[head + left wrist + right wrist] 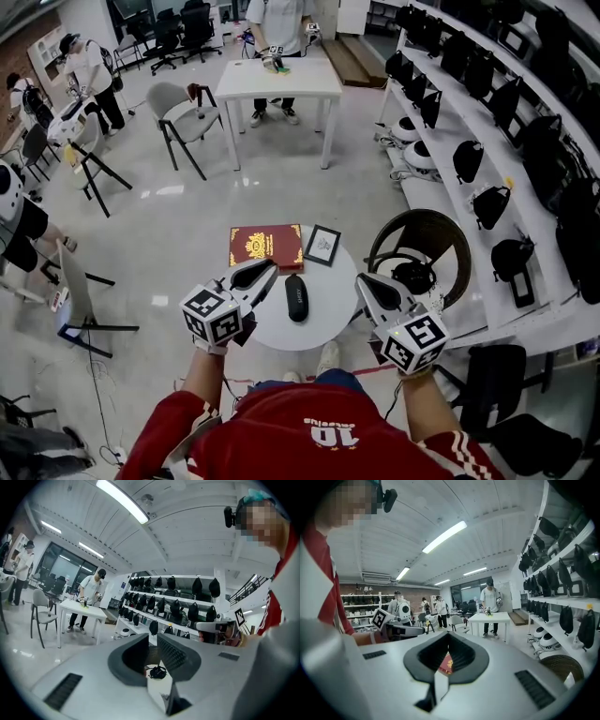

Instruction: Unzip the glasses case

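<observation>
Case [296, 298] at desk [330, 292] centre; left hand-held gripper [271, 268], 9 o'clock, barely parted; right hand-held gripper [361, 279], 3 o'clock, closed; both empty.

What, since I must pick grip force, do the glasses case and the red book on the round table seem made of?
The glasses case looks like a stiff black shell with a matte fabric or leatherette skin: it is dull, without glare, and evenly rounded. The red book seems to be a hardcover in card or leatherette with a gold-printed emblem and border. It is too small to tell which.
</observation>
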`<state>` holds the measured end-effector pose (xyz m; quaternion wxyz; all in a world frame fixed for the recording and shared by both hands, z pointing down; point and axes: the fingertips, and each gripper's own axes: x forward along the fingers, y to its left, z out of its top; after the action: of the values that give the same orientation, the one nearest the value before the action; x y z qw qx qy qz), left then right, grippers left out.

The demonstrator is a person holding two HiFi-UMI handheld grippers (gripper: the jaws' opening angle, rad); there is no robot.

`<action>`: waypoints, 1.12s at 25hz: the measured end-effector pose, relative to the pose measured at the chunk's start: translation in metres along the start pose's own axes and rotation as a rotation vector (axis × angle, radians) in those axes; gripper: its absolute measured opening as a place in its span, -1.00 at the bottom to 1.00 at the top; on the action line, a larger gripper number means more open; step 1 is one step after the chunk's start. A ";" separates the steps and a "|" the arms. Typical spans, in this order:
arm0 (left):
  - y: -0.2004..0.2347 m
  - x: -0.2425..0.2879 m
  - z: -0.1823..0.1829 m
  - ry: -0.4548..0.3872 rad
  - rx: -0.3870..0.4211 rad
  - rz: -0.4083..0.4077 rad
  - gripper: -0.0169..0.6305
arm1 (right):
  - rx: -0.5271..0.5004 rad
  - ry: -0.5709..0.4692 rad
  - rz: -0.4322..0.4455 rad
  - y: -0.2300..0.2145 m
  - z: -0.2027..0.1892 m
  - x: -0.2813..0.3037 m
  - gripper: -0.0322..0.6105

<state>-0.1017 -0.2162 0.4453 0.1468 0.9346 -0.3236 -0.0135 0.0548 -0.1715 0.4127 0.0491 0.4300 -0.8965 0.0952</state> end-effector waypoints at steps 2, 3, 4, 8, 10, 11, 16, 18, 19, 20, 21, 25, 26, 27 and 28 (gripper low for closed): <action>-0.004 0.001 0.002 -0.002 -0.001 -0.021 -0.69 | 0.001 -0.004 0.001 0.001 0.001 0.000 -0.85; -0.005 0.002 0.002 0.001 -0.001 -0.028 -0.62 | 0.002 -0.007 0.002 0.000 0.001 0.000 -0.85; -0.005 0.004 0.001 0.004 -0.003 -0.030 -0.53 | 0.002 -0.008 0.004 0.000 0.001 0.001 -0.86; 0.011 0.013 -0.017 0.019 -0.048 -0.002 -0.41 | -0.007 -0.006 0.018 0.003 -0.001 0.002 -0.85; 0.026 0.020 -0.039 0.064 -0.087 0.020 -0.36 | -0.007 -0.002 0.023 0.004 -0.004 0.004 -0.85; 0.034 0.023 -0.052 0.089 -0.103 0.036 -0.34 | -0.006 0.001 0.025 0.005 -0.005 0.004 -0.85; 0.069 0.037 -0.114 0.185 -0.184 0.108 -0.29 | -0.007 0.015 0.030 0.001 -0.015 0.007 -0.85; 0.079 0.044 -0.136 0.218 -0.232 0.116 -0.27 | -0.008 0.029 0.031 -0.002 -0.022 0.008 -0.85; 0.083 0.048 -0.147 0.236 -0.251 0.121 -0.26 | -0.006 0.036 0.031 -0.003 -0.025 0.009 -0.85; 0.087 0.051 -0.158 0.253 -0.267 0.127 -0.25 | -0.002 0.041 0.031 -0.005 -0.028 0.009 -0.85; 0.092 0.055 -0.168 0.269 -0.283 0.135 -0.25 | 0.003 0.045 0.030 -0.007 -0.031 0.009 -0.85; 0.108 0.066 -0.209 0.333 -0.359 0.164 -0.19 | 0.025 0.054 0.020 -0.019 -0.041 0.010 -0.85; 0.111 0.068 -0.220 0.349 -0.378 0.169 -0.18 | 0.032 0.056 0.017 -0.022 -0.044 0.010 -0.85; 0.114 0.070 -0.230 0.364 -0.397 0.174 -0.18 | 0.040 0.060 0.016 -0.025 -0.047 0.009 -0.85; 0.117 0.071 -0.239 0.376 -0.420 0.180 -0.16 | 0.047 0.064 0.016 -0.027 -0.049 0.009 -0.85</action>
<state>-0.0869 -0.2837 0.7124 0.3949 0.8374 -0.3625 0.1065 0.0701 -0.1846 0.4658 0.0669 0.4207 -0.8953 0.1305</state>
